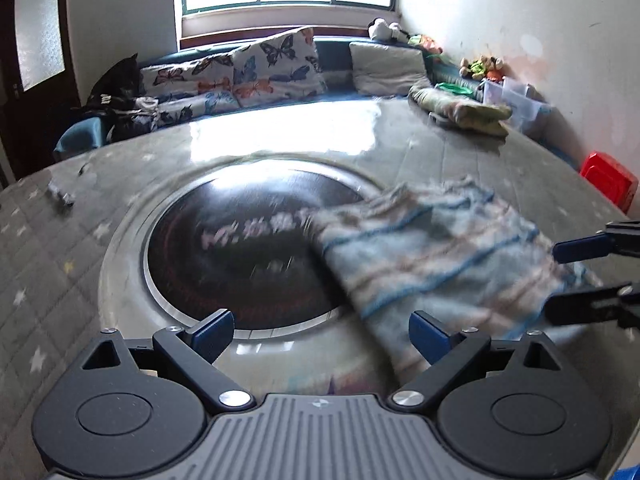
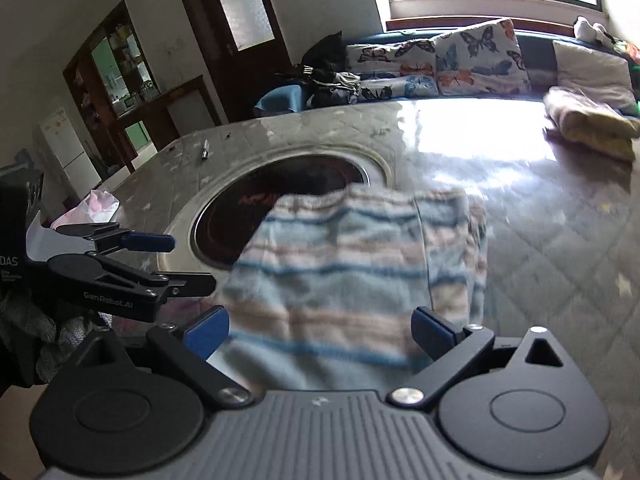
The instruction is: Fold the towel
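Lying on table: striped towel | left tongs spread | right tongs spread

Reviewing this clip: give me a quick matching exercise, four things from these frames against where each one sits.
Things:
1. striped towel
2. folded yellowish cloth
3. butterfly cushions
4. red object

Places:
A. on the sofa under the window
B. partly over the dark round inset in the table
C. beyond the table's right edge
D. far right part of the tabletop

Pairs: 1-B, 2-D, 3-A, 4-C
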